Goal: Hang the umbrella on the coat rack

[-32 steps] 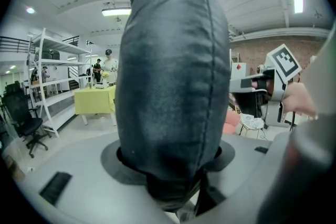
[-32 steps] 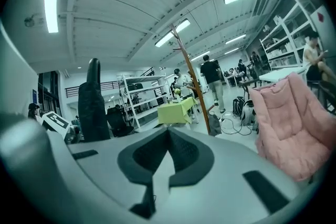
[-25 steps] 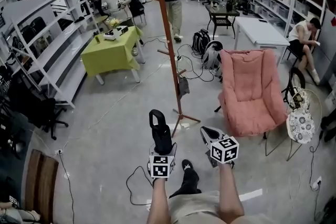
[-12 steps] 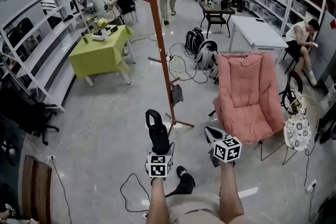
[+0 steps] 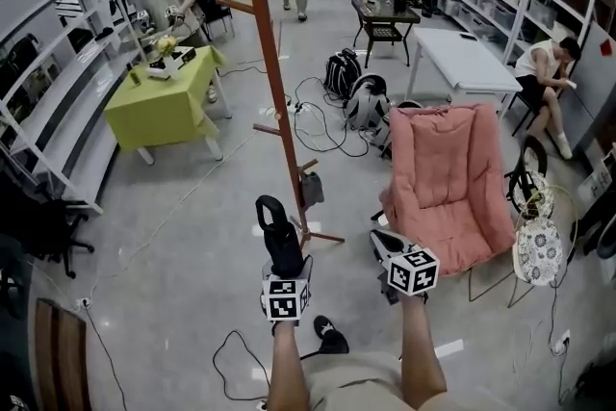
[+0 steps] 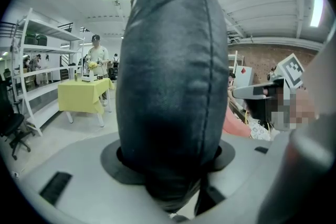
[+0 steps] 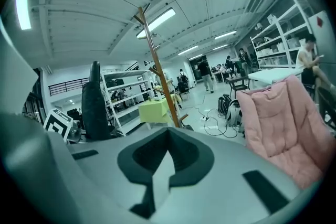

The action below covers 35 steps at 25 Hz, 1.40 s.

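Observation:
A black folded umbrella (image 5: 278, 236) stands upright in my left gripper (image 5: 285, 267), whose jaws are shut on its lower part. In the left gripper view the umbrella (image 6: 170, 81) fills the middle, and the left gripper (image 6: 168, 168) clamps it from both sides. The coat rack (image 5: 272, 82) is a tall brown pole with side pegs, its foot just beyond the umbrella. My right gripper (image 5: 386, 246) hovers to the right with its jaws together and nothing in them. In the right gripper view the right gripper (image 7: 167, 161) points toward the coat rack (image 7: 157, 71), with the umbrella (image 7: 94, 102) at left.
A pink padded chair (image 5: 448, 183) stands right of the rack. A yellow-green table (image 5: 159, 101) and white shelving (image 5: 48, 111) are on the left. Cables and backpacks (image 5: 356, 91) lie beyond the rack. A white table (image 5: 462, 58) and several people are farther back.
Both grippers and the umbrella have moved forward across the floor. The coat rack and the pink chair are now closer. The grip on the umbrella is unchanged.

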Each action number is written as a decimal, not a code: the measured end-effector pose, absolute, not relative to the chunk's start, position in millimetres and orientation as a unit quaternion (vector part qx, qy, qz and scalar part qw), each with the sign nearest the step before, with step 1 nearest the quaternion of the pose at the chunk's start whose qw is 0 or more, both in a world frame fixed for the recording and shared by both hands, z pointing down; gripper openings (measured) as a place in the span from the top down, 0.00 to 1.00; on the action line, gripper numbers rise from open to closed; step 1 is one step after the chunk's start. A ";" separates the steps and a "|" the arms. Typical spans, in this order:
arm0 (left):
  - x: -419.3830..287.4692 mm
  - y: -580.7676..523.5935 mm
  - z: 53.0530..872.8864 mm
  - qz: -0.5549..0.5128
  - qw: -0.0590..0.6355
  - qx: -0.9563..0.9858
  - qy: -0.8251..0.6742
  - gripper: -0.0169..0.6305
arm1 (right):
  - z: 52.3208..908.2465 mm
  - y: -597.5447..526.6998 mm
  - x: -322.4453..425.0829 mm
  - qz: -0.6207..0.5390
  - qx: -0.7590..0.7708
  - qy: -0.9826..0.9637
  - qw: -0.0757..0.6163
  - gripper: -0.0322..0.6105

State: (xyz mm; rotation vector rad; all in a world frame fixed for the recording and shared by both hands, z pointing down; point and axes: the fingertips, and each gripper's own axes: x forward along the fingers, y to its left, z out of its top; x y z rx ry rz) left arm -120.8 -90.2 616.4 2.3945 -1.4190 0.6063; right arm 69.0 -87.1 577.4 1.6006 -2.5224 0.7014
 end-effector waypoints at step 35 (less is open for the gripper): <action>-130.2 -225.1 606.1 0.216 0.147 0.793 -0.550 0.57 | 575.4 -251.0 53.0 0.235 0.460 -0.855 0.041 0.95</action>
